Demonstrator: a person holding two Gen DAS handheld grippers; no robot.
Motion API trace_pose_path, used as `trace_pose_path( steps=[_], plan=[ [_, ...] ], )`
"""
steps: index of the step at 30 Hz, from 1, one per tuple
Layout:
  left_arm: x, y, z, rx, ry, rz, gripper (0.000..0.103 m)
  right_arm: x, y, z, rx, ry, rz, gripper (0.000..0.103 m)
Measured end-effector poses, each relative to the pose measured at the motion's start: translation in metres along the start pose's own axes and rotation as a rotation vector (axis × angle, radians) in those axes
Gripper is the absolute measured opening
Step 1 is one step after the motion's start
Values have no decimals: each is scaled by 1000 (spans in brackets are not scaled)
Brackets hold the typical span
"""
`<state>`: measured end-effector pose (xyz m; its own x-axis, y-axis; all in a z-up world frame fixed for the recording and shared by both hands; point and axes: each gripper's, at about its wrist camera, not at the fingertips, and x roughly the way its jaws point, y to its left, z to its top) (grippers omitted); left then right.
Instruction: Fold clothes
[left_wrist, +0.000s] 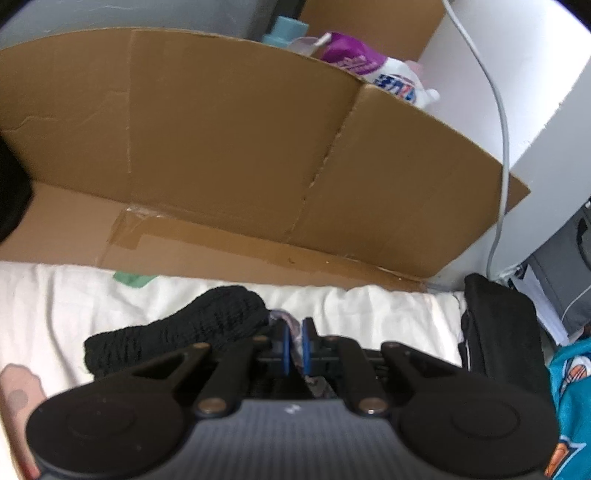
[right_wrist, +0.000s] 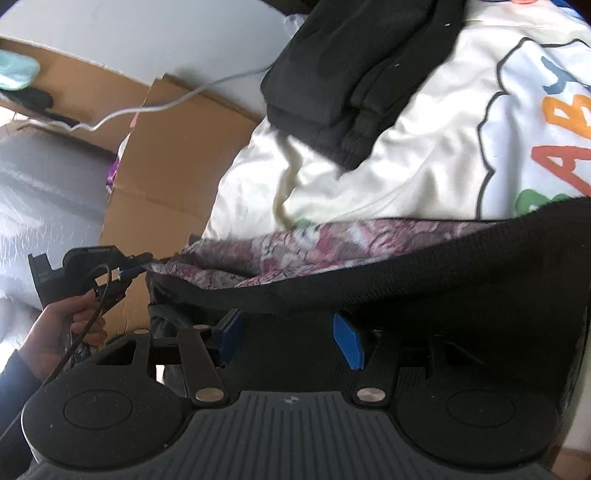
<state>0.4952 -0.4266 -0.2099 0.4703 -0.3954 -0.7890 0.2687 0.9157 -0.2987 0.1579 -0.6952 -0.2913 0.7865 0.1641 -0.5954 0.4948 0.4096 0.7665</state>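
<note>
A black knit garment (right_wrist: 406, 280) with a pink floral lining (right_wrist: 295, 251) hangs stretched across the right wrist view, above a white printed quilt (right_wrist: 369, 177). My left gripper (right_wrist: 138, 269), held by a hand (right_wrist: 55, 332), is shut on the garment's left corner. In the left wrist view that gripper (left_wrist: 295, 328) has its blue pads pinched on a strip of the floral lining (left_wrist: 293, 325), with the black knit (left_wrist: 177, 332) bunched to its left. My right gripper (right_wrist: 288, 317) has its blue pads (right_wrist: 349, 343) wide apart just under the garment's black hem.
A large cardboard box (left_wrist: 221, 147) stands against the bed's far edge, with a detergent bottle (left_wrist: 369, 62) behind it and a grey cable (left_wrist: 498, 110) hanging down. A folded black garment (right_wrist: 351, 74) lies on the quilt. Teal printed fabric (left_wrist: 569, 387) lies at the right.
</note>
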Motion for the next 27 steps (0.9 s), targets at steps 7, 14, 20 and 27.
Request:
trace_pose_path(
  steps=[7, 14, 20, 27],
  plan=[
    [16, -2, 3, -24, 0, 17, 7, -11, -13, 8, 71, -88, 23, 52],
    [11, -13, 5, -9, -17, -26, 36, -16, -25, 20, 106, -142, -6, 52],
    [-5, -24, -3, 117, -6, -43, 47, -17, -23, 24, 100, -154, -9, 53],
    [-21, -28, -23, 286, 22, -6, 46, -14, -7, 19, 42, -132, 7, 53]
  ],
)
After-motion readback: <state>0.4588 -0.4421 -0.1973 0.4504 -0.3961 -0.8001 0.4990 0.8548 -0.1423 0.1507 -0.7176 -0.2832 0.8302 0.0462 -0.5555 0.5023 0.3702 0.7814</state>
